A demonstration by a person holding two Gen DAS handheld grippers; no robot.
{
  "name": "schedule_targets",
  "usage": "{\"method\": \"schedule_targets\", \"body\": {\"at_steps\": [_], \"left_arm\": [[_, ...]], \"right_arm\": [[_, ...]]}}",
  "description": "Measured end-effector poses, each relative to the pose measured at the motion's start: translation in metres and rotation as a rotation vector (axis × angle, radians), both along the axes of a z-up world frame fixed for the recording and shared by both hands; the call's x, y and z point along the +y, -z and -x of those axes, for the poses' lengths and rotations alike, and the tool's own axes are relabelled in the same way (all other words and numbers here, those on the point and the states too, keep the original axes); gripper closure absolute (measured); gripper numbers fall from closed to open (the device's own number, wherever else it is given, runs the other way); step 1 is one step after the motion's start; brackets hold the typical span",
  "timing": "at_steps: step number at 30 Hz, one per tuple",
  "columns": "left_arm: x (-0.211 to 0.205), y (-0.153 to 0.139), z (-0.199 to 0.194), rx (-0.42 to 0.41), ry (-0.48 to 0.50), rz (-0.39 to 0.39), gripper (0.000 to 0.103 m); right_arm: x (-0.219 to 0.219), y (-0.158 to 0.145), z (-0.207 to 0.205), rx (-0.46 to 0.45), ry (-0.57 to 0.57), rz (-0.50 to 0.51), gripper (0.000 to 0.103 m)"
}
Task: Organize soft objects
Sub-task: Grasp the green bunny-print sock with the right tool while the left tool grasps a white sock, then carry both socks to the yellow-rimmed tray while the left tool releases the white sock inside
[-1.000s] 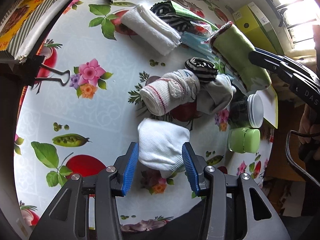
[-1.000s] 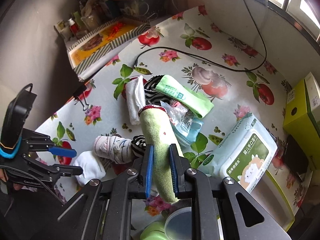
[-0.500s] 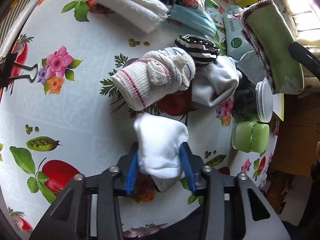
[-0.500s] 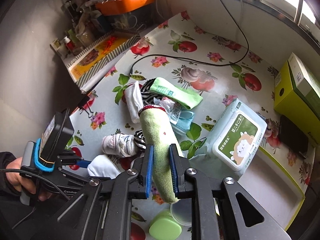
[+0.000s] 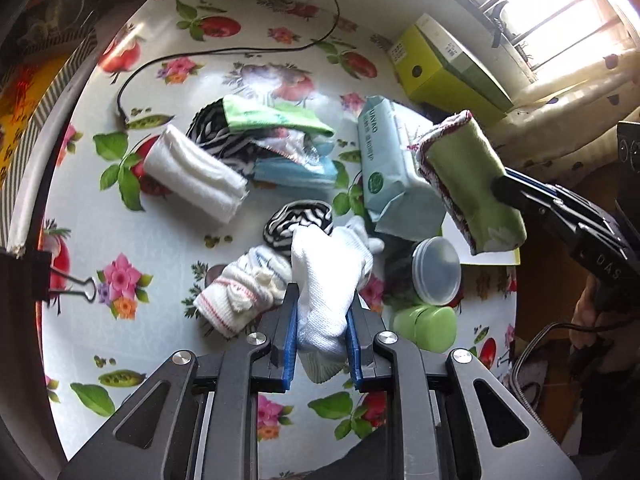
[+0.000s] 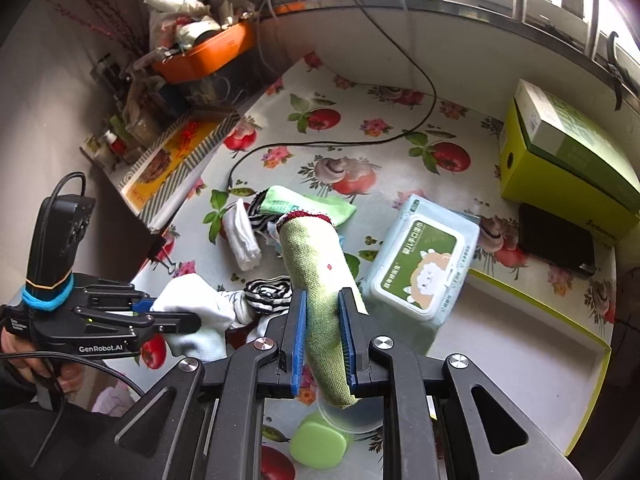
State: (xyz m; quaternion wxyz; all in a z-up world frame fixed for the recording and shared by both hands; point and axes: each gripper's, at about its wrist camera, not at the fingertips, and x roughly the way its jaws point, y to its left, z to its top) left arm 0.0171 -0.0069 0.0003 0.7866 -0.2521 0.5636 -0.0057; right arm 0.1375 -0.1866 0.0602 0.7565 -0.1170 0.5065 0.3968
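Observation:
My left gripper [image 5: 322, 304] has its blue pads pressed on a white sock [image 5: 324, 276], its jaws still closing, and holds it above the flowered table [image 5: 152, 248]. The right wrist view shows that gripper [image 6: 160, 312] at the left with the sock [image 6: 192, 300] bunched in it. My right gripper [image 6: 322, 308] is shut on a rolled green cloth with a red edge [image 6: 316, 264], held in the air; the left wrist view shows the cloth [image 5: 468, 176] at the right. On the table lie a white rolled towel [image 5: 196, 174], a striped sock ball [image 5: 298, 224] and a white-and-red sock [image 5: 240, 292].
A wipes pack [image 6: 424, 272] lies by a yellow-rimmed tray [image 6: 540, 344]. A green jar [image 5: 424, 326] and a clear lid [image 5: 436, 272] stand near the table's edge. A yellow-green box [image 6: 568, 152], a black cable [image 6: 320, 146] and a binder clip [image 5: 68, 284] are around.
The left gripper's jaws closed from wide open onto the white sock and lifted it off the table. The right gripper rose and drew back with the green cloth.

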Motion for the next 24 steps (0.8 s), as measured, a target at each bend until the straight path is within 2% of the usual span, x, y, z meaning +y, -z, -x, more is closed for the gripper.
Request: {"method": "schedule_targets", "body": {"at_steps": [4, 14, 24], "left_arm": [[-0.009, -0.013, -0.026, -0.036, 0.051, -0.005, 0.082], [-0.067, -0.038, -0.086, -0.102, 0.204, -0.019, 0.082], [-0.144, -0.026, -0.150, -0.080, 0.395, -0.046, 0.082]], "right_arm": [[-0.029, -0.001, -0.012, 0.001, 0.088, -0.004, 0.088], [-0.101, 0.009, -0.041, 0.012, 0.297, 0.003, 0.088], [-0.148, 0.035, -0.051, 0.069, 0.425, -0.010, 0.088]]}}
